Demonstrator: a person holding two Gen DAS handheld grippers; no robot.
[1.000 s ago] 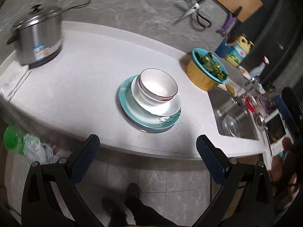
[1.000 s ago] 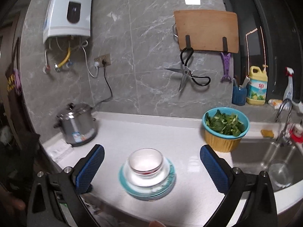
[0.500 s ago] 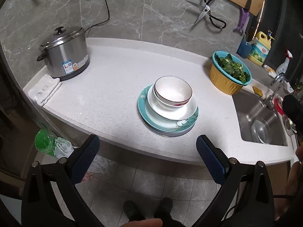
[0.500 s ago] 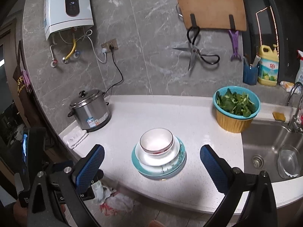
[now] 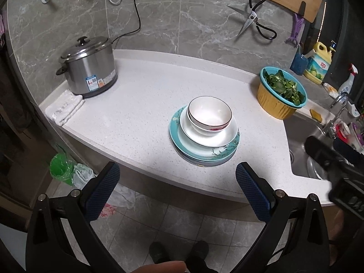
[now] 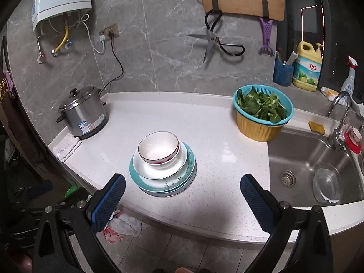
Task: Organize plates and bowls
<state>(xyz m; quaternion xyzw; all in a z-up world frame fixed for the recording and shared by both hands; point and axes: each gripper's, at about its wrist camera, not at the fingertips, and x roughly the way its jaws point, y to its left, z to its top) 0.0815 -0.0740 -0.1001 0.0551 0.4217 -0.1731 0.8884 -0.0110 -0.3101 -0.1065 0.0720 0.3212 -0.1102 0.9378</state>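
A white bowl (image 5: 209, 115) (image 6: 158, 147) with a dark rim and a red pattern sits on a white plate (image 5: 218, 137) (image 6: 159, 171), which rests on teal plates (image 5: 204, 153) (image 6: 182, 183) stacked on the white counter (image 5: 141, 113) (image 6: 216, 150). My left gripper (image 5: 177, 191) is open and empty, hanging in front of the counter edge, short of the stack. My right gripper (image 6: 182, 201) is also open and empty, at the counter's front edge just before the stack. The right gripper's body shows in the left wrist view at the far right.
A steel pot (image 5: 88, 68) (image 6: 83, 113) stands back left beside a folded cloth (image 5: 63, 109). A teal-and-yellow colander of greens (image 5: 281, 93) (image 6: 262, 113) sits back right by the sink (image 6: 314, 166), which holds a glass bowl (image 6: 326, 182). Scissors (image 6: 213, 38) hang on the wall.
Both grippers have drawn back and risen, so the stack now looks smaller and farther off. The left view has levelled out. The dishes have not moved.
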